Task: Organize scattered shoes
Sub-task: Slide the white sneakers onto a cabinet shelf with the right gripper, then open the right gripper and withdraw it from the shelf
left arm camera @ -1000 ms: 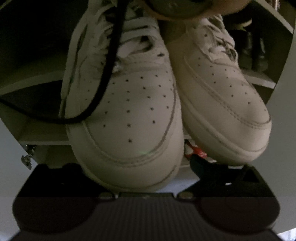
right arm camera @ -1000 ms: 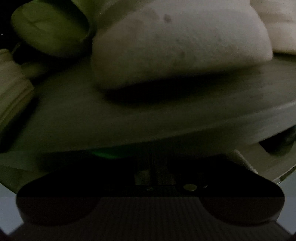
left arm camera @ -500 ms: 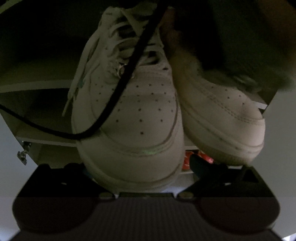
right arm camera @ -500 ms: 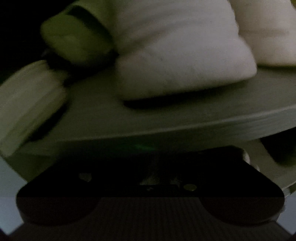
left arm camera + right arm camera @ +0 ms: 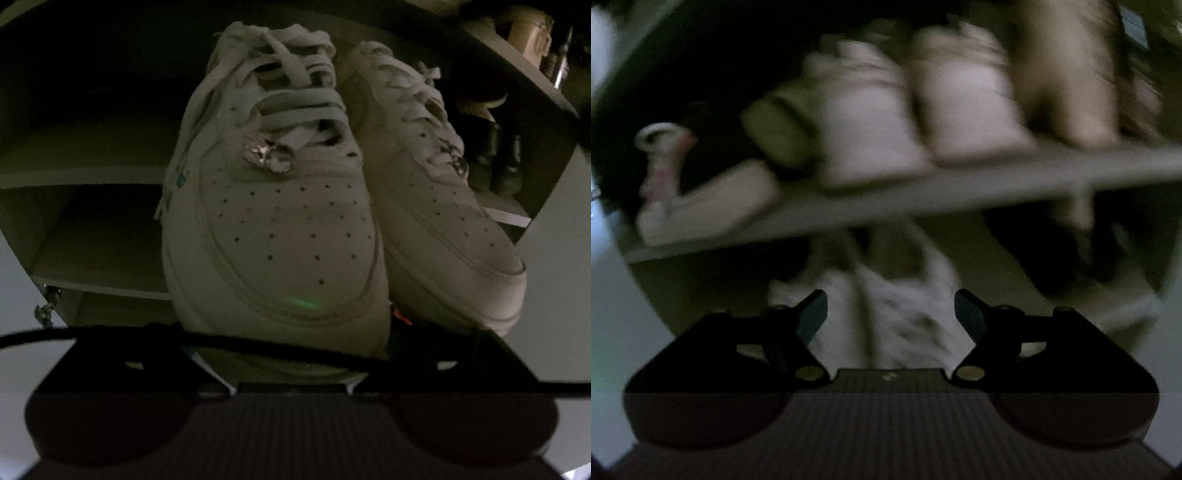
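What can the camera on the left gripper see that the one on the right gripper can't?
Only the left wrist view shows the pair of white sneakers close up, toes toward the camera: perforated toe caps, laces, a shiny lace charm, and a black cable crossing low in front. The left gripper's fingers are hidden there; its jaws are closing.

Only the right wrist view, which is blurred, shows the right gripper, its jaws opening with nothing between the pads, and a shelf board carrying a row of pale shoes.

Both show dim shelving with pale footwear.

Left claw (image 5: 291,354) closing, right claw (image 5: 890,317) opening
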Motion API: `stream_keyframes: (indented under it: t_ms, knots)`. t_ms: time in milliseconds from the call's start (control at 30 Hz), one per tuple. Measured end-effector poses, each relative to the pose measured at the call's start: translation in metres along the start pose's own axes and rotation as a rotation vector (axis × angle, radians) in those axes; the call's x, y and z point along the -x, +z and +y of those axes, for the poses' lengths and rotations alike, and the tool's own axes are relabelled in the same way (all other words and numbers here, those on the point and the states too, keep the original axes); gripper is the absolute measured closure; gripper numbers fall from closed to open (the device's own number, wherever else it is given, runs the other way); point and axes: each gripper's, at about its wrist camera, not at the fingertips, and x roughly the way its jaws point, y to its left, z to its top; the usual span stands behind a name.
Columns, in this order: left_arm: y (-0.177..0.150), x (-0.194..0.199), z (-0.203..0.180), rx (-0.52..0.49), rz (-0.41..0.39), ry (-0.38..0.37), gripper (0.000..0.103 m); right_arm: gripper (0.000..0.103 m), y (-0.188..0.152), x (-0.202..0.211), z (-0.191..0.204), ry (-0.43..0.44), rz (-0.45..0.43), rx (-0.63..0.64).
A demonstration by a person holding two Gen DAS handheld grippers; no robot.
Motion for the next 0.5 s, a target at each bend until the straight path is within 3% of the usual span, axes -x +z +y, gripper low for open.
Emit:
stream_keyframes:
  t_ms: [133,200,300,400,433,500]
  knots:
    - [-0.002,0.005,-0.005,0.0,-0.002,0.008,0.012,0.025,-0.039,0.026,-0.05,-0.021,0.055,-0.32]
    - [0.006,0.007,-0.001,0.019,-0.004,0.011,0.01,0.023,-0.068,0.026,-0.075,0.003,0.11,-0.561]
    - [0.02,0.011,0.003,0.016,0.003,0.024,0.009,0.023,-0.103,-0.011,-0.077,0.099,0.183,-0.76]
    - [0.018,0.008,0.005,0.003,0.004,0.02,0.009,0.024,-0.12,-0.02,-0.067,0.162,0.222,-0.829]
    - [0.023,0.009,0.006,0.002,0.0,0.019,0.009,0.03,-0.121,-0.022,-0.065,0.164,0.224,-0.841]
    - [0.051,0.012,0.011,-0.004,-0.019,0.015,0.009,0.031,-0.12,-0.021,-0.061,0.144,0.205,-0.856]
